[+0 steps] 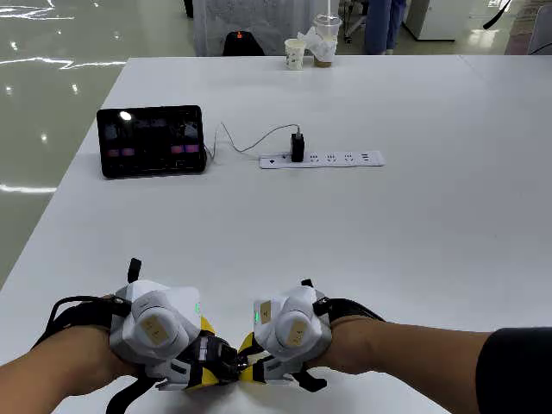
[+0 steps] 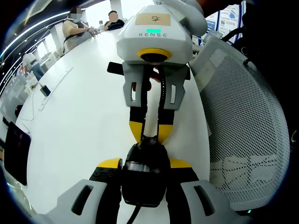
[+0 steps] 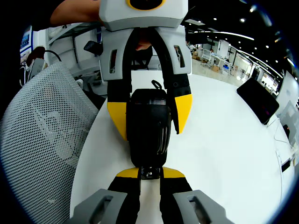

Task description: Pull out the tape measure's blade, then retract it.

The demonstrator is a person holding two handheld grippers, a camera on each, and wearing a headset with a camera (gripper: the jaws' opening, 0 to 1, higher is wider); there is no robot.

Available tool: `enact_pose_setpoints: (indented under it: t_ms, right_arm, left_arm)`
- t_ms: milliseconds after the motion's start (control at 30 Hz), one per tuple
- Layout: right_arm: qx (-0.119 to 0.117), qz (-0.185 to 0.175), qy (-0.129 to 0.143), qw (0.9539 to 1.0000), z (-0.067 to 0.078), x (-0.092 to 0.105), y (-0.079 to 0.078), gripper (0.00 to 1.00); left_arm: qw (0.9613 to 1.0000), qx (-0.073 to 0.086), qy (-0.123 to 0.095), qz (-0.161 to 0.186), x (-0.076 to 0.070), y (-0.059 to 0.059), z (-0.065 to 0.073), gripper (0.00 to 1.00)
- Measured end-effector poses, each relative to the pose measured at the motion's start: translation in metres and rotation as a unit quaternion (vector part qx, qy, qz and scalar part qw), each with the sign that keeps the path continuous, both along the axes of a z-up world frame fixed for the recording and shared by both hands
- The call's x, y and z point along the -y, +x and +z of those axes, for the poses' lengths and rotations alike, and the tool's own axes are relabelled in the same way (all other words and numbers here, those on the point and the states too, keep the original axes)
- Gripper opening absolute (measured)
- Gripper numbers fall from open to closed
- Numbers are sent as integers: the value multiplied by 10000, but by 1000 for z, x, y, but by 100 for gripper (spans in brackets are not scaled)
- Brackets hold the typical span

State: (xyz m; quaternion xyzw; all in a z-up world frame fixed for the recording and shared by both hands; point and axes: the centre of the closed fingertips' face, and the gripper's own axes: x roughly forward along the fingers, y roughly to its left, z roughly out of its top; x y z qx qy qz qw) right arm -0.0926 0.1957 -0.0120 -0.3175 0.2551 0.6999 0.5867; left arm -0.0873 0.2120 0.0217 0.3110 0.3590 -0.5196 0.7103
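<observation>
Step in hand: start of the pull-out, judged from the two tools meeting nose to nose with no length of blade seen between them.
Tape measure (image 3: 148, 126): black case, at the near edge of the worktop (image 1: 362, 233), bottom centre of the head view, between the tools; whether it rests on the surface cannot be told.
Left tool (image 2: 145, 164): jaws spread to the width of the case and pressed against its sides; case gripped.
Right tool (image 3: 150, 175): yellow tips nearly together, pinched on a small dark piece at the mouth of the case, taken to be the end hook (image 3: 150, 170) of the blade.
Next move: the tools are to be drawn apart in a straight line, with the case held steady and a firm pinch on the hook; a slipped hook would let the blade snap back.
Hard to make out: the hook is mostly covered by the yellow tips; no lock button is discerned; in the head view the case is largely masked by the tool bodies.
Background: tablet (image 1: 152, 141) and power strip (image 1: 321, 159), upper half of the head view, well apart from the work.
</observation>
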Motion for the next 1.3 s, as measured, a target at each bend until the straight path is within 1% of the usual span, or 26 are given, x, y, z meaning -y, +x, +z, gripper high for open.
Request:
enact_pose_setpoints:
  t_ms: [33,67,133,167,200,233,267,400,500,533,567,600,700,800,867,933,1133,1300]
  right_arm:
    - [-29,1,-5,10000,0,0,0,12]
    - [-10,45,-6,10000,-1,0,0,11]
    - [-78,41,-31,10000,0,0,0,11]
    - [-32,130,-45,9999,-1,0,0,11]
    - [6,139,-47,9999,-1,0,0,11]
    - [-223,-93,-3,9997,0,0,-1,11]
    - [-276,-125,11,9995,0,0,0,10]
    - [-205,-96,-31,9997,-1,0,-1,10]
    - [-248,-165,-47,9995,-1,0,-1,10]
    - [-276,-192,-39,9994,-1,0,-1,10]
    - [-397,-270,-35,9988,-1,1,-1,10]
    - [-425,-266,-14,9987,-1,1,-1,10]
    - [-392,-220,3,9990,-2,3,-2,10]
    - [-179,-78,-12,9998,-1,3,-4,10]
    - [-148,-93,10,9998,-2,3,-4,10]
    - [-165,-169,39,9997,-2,4,-3,10]
    - [-144,-170,1,9998,-2,6,-3,10]
    - [-203,-194,-31,9996,-3,8,-3,10]
  left_arm:
    - [10000,5,1,-2,0,0,0,30]
    - [10000,9,1,-9,0,0,0,30]
    - [10000,6,0,-17,0,0,0,30]
    - [10000,3,0,-19,0,0,0,30]
    - [10000,-1,0,-20,0,0,0,30]
    - [10000,-7,7,-21,0,0,0,30]
    - [10000,-11,15,-20,0,0,0,30]
    - [10000,-9,51,-36,0,-1,0,30]
    - [10000,-6,82,-39,-1,-1,0,30]
    - [10000,2,85,-42,-1,-1,0,30]
    - [10000,1,82,-37,-1,-1,0,30]
    - [10000,0,78,-45,-1,-1,0,30]
    - [10000,7,82,-50,-1,-1,0,30]
    - [9999,-6,95,-35,-1,-2,0,30]
    - [9999,-11,100,-39,-1,-1,0,30]
    - [10000,-13,93,-32,-1,-2,0,30]
    - [9999,23,98,-23,-1,-3,1,30]
    - [9999,39,96,-10,-1,-3,2,30]
